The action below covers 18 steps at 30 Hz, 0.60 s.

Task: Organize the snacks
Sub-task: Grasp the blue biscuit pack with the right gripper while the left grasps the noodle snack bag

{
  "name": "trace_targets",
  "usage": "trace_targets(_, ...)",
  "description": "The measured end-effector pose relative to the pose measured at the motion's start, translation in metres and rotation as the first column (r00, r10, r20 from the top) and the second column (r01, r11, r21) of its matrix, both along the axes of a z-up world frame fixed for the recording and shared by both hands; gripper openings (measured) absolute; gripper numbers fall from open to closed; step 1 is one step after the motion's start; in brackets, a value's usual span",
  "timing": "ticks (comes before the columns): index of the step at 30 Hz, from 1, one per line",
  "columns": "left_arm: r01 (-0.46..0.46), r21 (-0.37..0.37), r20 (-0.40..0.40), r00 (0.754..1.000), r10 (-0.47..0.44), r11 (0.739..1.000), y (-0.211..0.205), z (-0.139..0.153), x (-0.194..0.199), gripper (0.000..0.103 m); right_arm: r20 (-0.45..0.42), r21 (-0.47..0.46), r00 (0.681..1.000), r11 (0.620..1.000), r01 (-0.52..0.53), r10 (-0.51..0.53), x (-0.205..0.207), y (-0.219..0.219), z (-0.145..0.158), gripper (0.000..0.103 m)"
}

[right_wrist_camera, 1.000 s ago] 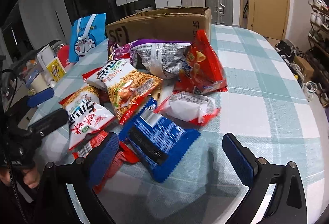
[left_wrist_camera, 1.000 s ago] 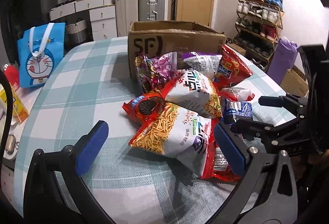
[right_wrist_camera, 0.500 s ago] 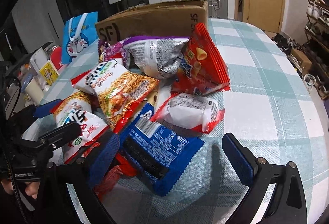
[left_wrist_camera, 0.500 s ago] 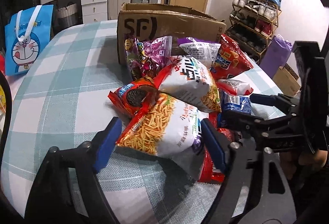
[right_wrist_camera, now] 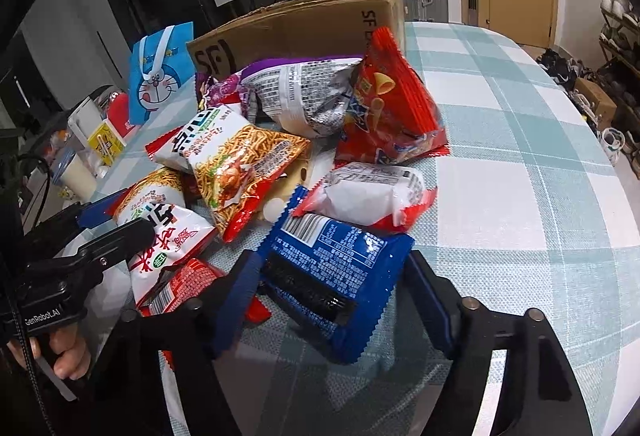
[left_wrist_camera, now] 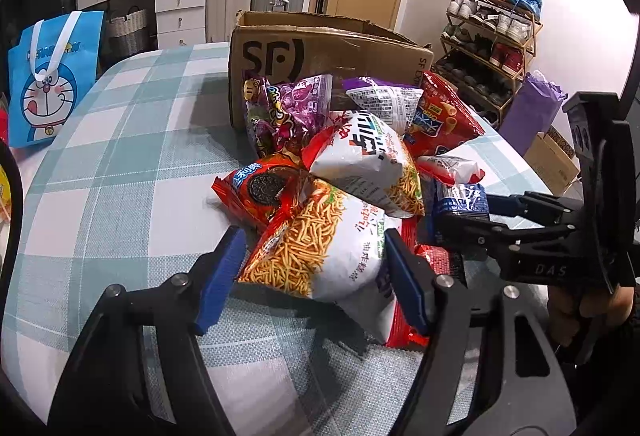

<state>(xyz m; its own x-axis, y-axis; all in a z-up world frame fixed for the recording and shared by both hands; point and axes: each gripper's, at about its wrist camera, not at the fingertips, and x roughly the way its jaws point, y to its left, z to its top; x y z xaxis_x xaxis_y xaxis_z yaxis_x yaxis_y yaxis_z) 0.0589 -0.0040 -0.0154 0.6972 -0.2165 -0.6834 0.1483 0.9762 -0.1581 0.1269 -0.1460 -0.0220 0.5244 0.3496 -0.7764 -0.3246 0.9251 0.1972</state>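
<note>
Both claws have narrowed since a second ago, each closing in around a packet from the pile. In the left wrist view, the left claw (left_wrist_camera: 310, 268) has its blue pads against the two sides of the noodle-snack bag (left_wrist_camera: 320, 256), clenched on it at about 6 o'clock of the heap. In the right wrist view, the right claw (right_wrist_camera: 334, 300) has just been closing on the blue cookie packet (right_wrist_camera: 336, 272); its left pad touches the packet's edge, the right pad sits just beside the far corner, and whether that pad presses I cannot tell.

The snacks lie heaped on the checked desk (right_wrist_camera: 520, 196), just in front of the open cardboard box (left_wrist_camera: 328, 52), which stands at 12 o'clock of the pile. A second noodle bag (left_wrist_camera: 372, 164) leans on the held one; a red cone-snack bag (right_wrist_camera: 392, 104) is at 1 o'clock, a red-and-white packet (right_wrist_camera: 372, 196) touches the blue one's far end. A blue cartoon tote (left_wrist_camera: 48, 76) stands at 10 o'clock near the desk edge.
</note>
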Motion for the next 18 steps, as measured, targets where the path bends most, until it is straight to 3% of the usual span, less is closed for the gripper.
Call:
trace_targets(2, 0.003, -0.005, -0.001, 1.000, -0.003, 1.000, 0.001, 0.000, -0.001, 0.067, -0.004, 0.024, 1.000, 1.000, -0.010, 0.010, -0.003, 0.001, 0.001, 0.060)
trace_targets(7, 0.004, -0.028, -0.002, 1.000, -0.004, 1.000, 0.004, 0.001, -0.003, 0.064, -0.009, 0.072, 1.000, 0.997, -0.014, 0.015, -0.012, -0.008, 0.001, 0.048)
trace_targets(11, 0.002, -0.038, 0.004, 1.000, -0.001, 0.999, 0.008, 0.002, -0.007, 0.063, 0.002, 0.089, 1.000, 0.996, -0.004, 0.004, -0.019, -0.018, 0.003, 0.045)
trace_targets(13, 0.009, -0.053, 0.004, 1.000, -0.009, 0.999, 0.009, 0.003, -0.011, 0.052, -0.001, 0.101, 1.000, 0.995, -0.005, 0.005, -0.021, -0.023, 0.004, 0.045)
trace_targets(18, 0.012, -0.057, -0.002, 1.000, -0.012, 0.998, 0.013, 0.002, -0.013, 0.053, 0.013, 0.135, 0.999, 0.990, -0.031, 0.029, -0.030, -0.027, 0.010, 0.045)
